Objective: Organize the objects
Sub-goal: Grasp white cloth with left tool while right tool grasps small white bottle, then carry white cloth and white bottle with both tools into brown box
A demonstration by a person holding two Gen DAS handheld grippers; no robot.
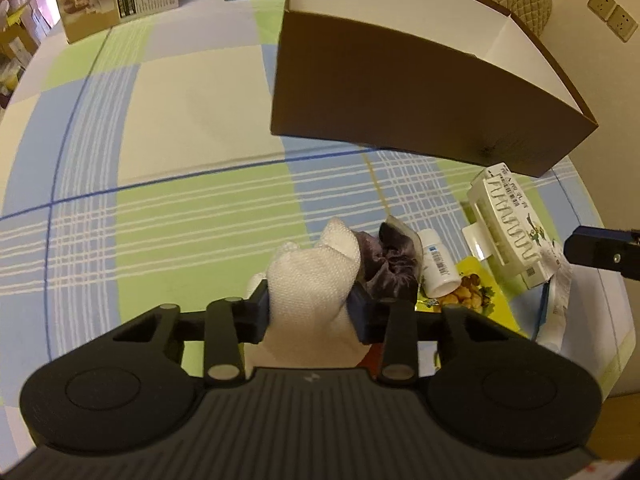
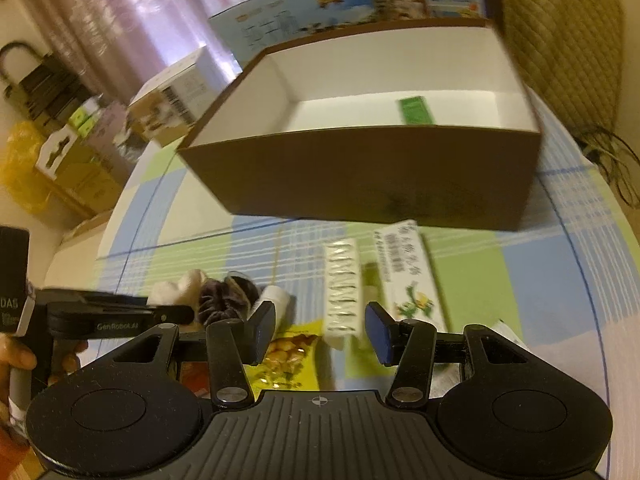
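Left tool [image 1: 310, 306] seemingly around white cloth [image 1: 312, 280]

Warm, yellowish indoor light, moderately dim in both views. Curtains [image 2: 132, 12] glow pinkish-white, backlit, slightly washed out. Brown box [image 1: 400, 92] casts soft shadow on checked cloth [image 1: 180, 120] under near wall; near wall dark, white interior bright. Left wrist view fairly sharp at centre. Right wrist view motion-blurred throughout, print on cartons unreadable. Strong fisheye bending: cloth lines curve, corners vignetted black. Gripper bodies near lens dark, little detail.
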